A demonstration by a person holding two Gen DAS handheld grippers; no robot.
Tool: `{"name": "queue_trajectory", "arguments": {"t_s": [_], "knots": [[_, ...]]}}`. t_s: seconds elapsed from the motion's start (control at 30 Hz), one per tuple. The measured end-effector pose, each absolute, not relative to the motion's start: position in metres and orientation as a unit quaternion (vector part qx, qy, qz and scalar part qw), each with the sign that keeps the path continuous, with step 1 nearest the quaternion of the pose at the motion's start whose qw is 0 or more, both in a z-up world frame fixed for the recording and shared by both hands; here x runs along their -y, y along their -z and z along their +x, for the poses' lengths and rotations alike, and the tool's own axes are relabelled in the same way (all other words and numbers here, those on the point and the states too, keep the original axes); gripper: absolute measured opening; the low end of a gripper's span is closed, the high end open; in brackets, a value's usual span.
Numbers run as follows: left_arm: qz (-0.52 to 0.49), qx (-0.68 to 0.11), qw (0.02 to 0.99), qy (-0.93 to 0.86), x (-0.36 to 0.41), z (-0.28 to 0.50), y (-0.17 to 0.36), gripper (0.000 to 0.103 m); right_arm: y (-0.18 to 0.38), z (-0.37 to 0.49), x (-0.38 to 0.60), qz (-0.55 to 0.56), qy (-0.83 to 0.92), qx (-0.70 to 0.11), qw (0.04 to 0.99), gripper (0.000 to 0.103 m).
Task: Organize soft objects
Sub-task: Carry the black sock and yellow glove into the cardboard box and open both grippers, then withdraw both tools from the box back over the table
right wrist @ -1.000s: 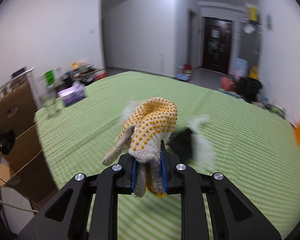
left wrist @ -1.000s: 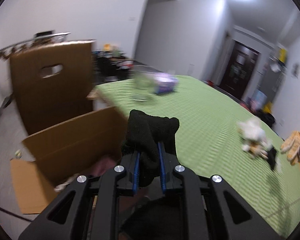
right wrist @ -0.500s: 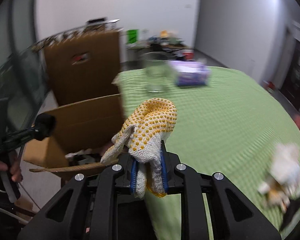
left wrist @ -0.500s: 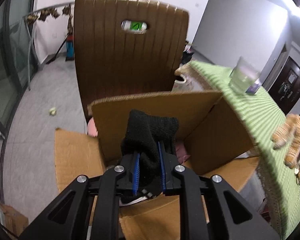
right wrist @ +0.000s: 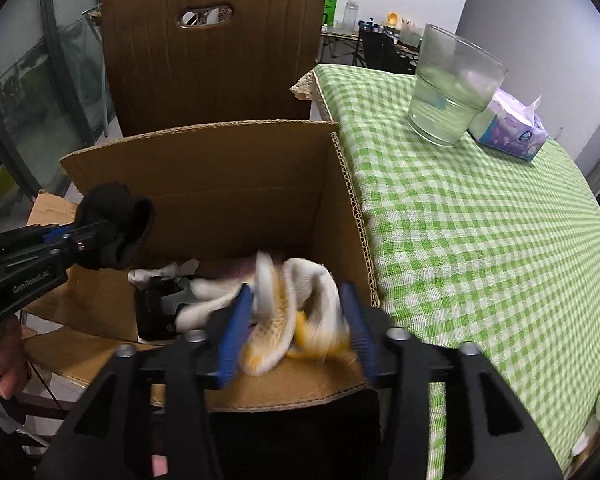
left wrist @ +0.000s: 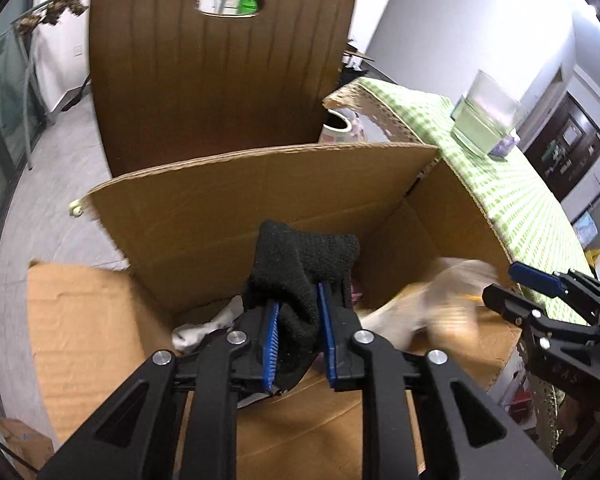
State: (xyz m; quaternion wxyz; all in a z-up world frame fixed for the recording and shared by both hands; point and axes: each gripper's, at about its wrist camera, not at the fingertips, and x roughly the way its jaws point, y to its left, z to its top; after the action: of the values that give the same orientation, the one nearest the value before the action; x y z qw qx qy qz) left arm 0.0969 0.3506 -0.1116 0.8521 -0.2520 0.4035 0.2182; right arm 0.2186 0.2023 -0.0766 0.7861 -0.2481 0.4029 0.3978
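At the far left of the right wrist view the left gripper [right wrist: 112, 236] reaches in level over the corrugated cardboard box [right wrist: 236, 184], its blue ribbed pads on either side of a black knit sock [left wrist: 300, 280]; its jaws are opening, yet in its own view the coarse, fuzzy fabric still fills the gap between the pads and bulges above them in a folded hump, long axis running away from the camera toward the box's far wall. A bare hand [right wrist: 8, 354] shows below that gripper. Behind the box stands a brown ribbed plastic chair [right wrist: 216, 64] with an oval handle slot. Inside the box lies a heap of pale and dark soft pieces [right wrist: 172, 292]. Over the near edge the right gripper [right wrist: 296, 332] has its jaws opening wide, and the cream knit glove with yellow dots [right wrist: 296, 312] hangs blurred between them, free of both pads, fingers drooping into the box. To the right, a green-and-white checked tablecloth [right wrist: 480, 220] carries a clear tumbler [right wrist: 452, 88] and a lilac tissue pack [right wrist: 512, 126].
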Motion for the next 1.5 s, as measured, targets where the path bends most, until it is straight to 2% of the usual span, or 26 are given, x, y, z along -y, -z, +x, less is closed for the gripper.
{"name": "queue_trajectory", "arguments": {"t_s": [0.03,0.1,0.17,0.2,0.3,0.67,0.83,0.87,0.9,1.0,1.17,1.3,1.5], "knots": [[-0.253,-0.409,0.849,-0.218,-0.351,0.099,0.112,0.034,0.074,0.218,-0.2,-0.245,-0.396,-0.401,0.789,0.057],[-0.262,-0.403,0.848,-0.222,-0.354,0.098,0.111,0.041,0.068,0.22,-0.193,-0.239,-0.39,-0.394,0.797,0.059],[-0.273,-0.393,0.847,-0.231,-0.357,0.093,0.109,0.056,0.06,0.221,-0.186,-0.228,-0.386,-0.389,0.805,0.059],[-0.28,-0.39,0.846,-0.233,-0.359,0.091,0.109,0.058,0.058,0.221,-0.183,-0.224,-0.385,-0.387,0.807,0.059],[-0.286,-0.387,0.843,-0.242,-0.361,0.084,0.106,0.058,0.05,0.217,-0.174,-0.217,-0.385,-0.382,0.812,0.062],[-0.264,-0.343,0.86,-0.272,-0.339,0.059,0.061,0.059,0.027,0.185,-0.138,-0.205,-0.396,-0.364,0.818,0.062],[-0.233,-0.314,0.869,-0.303,-0.319,0.04,0.03,0.063,0.014,0.17,-0.117,-0.186,-0.406,-0.345,0.826,0.062],[-0.23,-0.308,0.87,-0.309,-0.316,0.035,0.025,0.064,0.008,0.166,-0.11,-0.177,-0.41,-0.336,0.829,0.063],[-0.227,-0.303,0.87,-0.315,-0.313,0.031,0.02,0.066,0.005,0.162,-0.105,-0.17,-0.412,-0.327,0.833,0.07],[-0.206,-0.276,0.872,-0.347,-0.3,0.016,0.003,0.071,-0.009,0.152,-0.089,-0.145,-0.416,-0.292,0.849,0.077],[-0.158,-0.223,0.886,-0.375,-0.267,0.001,-0.027,0.078,-0.025,0.122,-0.058,-0.135,-0.43,-0.208,0.868,0.085],[-0.109,-0.183,0.902,-0.375,-0.233,-0.003,-0.048,0.088,-0.033,0.106,-0.031,-0.124,-0.414,-0.171,0.886,0.085],[-0.078,-0.15,0.92,-0.354,-0.197,-0.008,-0.076,0.093,-0.045,0.105,0.018,-0.087,-0.372,-0.166,0.909,0.086]]}}
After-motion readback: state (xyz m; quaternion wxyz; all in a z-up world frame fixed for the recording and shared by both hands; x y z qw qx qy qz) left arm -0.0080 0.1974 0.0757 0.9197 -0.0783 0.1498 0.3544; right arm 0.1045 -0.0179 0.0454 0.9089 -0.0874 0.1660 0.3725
